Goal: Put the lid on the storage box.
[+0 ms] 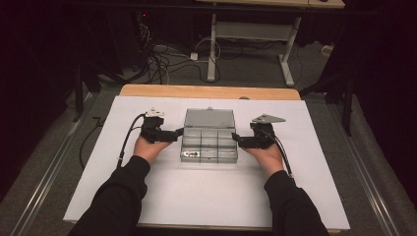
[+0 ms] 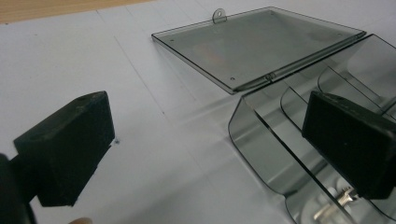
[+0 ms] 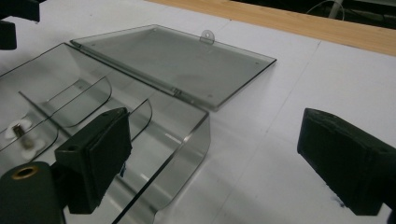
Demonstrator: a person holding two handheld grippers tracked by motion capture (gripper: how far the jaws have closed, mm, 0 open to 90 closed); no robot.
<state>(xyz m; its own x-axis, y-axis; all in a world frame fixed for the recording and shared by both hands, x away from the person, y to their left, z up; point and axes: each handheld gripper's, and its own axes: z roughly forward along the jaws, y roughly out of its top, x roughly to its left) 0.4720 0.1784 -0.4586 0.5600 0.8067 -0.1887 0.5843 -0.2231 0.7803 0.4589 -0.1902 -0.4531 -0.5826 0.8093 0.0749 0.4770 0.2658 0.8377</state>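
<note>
While the left gripper [image 1: 180, 132] and right gripper [image 1: 235, 139] were held with jaws spread, gripping nothing, the clear compartment box [image 1: 209, 145] lay opened midway between the table's side edges. Its light body could be shoved across the white sheet [image 1: 206, 196], or a thin side wall straddled by a jaw could be bent, if either gripper were pushed inward unevenly.

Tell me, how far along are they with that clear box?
The clear box already lies open, its lid flat on the table behind it. Both open grippers, left and right, flank its sides, holding nothing. Small parts sit in one compartment; sorting or closing seems left.
</note>
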